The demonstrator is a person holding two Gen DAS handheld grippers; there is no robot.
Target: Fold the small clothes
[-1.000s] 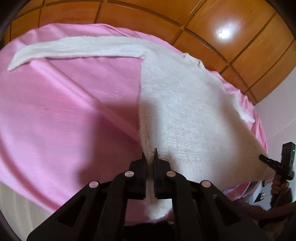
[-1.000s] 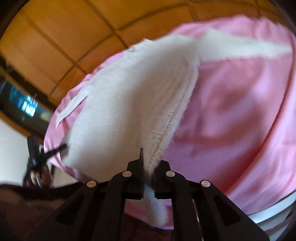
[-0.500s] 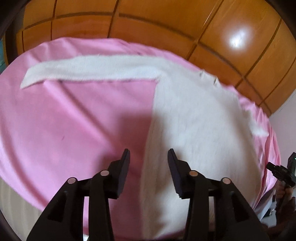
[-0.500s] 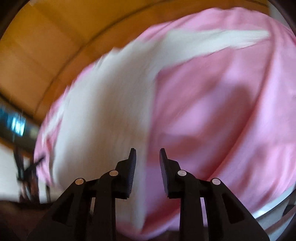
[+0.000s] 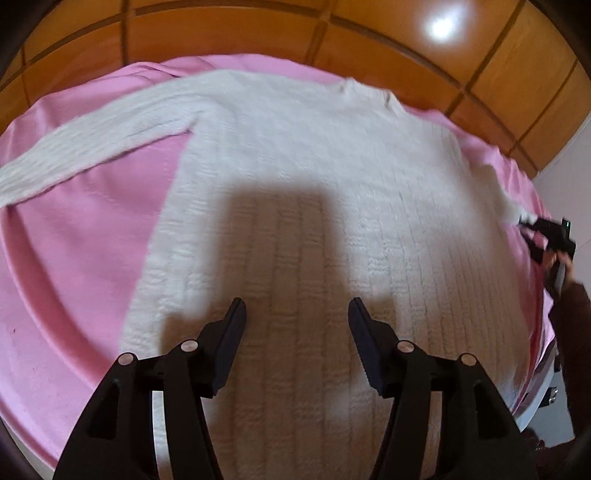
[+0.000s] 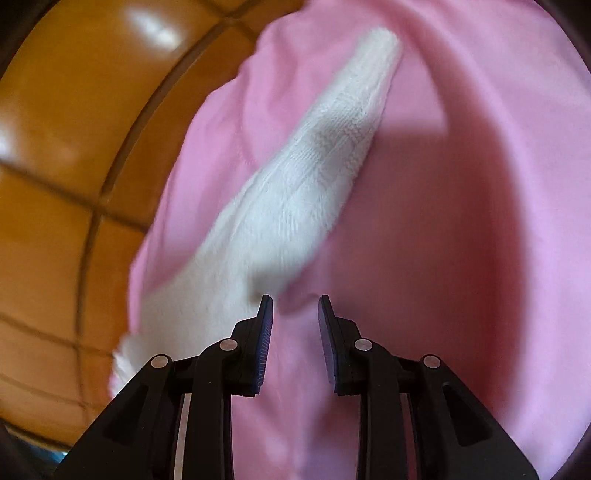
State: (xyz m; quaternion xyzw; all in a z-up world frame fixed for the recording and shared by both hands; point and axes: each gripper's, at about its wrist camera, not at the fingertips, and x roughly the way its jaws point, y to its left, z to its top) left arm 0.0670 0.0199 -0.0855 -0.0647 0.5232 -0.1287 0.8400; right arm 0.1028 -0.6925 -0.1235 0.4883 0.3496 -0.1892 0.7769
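— Two jaws of the left gripper are seen spread and opening wider in the left wrist view, with nothing pinched between them; only the body of the white knit sweater lies under the gap.

— Where is the sweater placed?

— It is spread flat on the pink sheet, its hem toward the near edge of the bed and its collar toward the far edge, by the wooden headboard. One sleeve is stretched out toward the left edge. At the right edge the right gripper is seen at the tip of the other sleeve, carried by a hand in a dark sleeve.

— And in the right wrist view?

— The right gripper is parted a little and empty; only sheet shows in the gap. The right sleeve is laid diagonally just to the left of the left jaw, its ribbed knit clearly visible.

— How is the step best done?

— Judging from this, a sleeve fold is probably next. The cuff should be pinched through both layers, lifted only slightly, and laid straight across the chest so that the thick, stretchy knit is not dragged or bunched.
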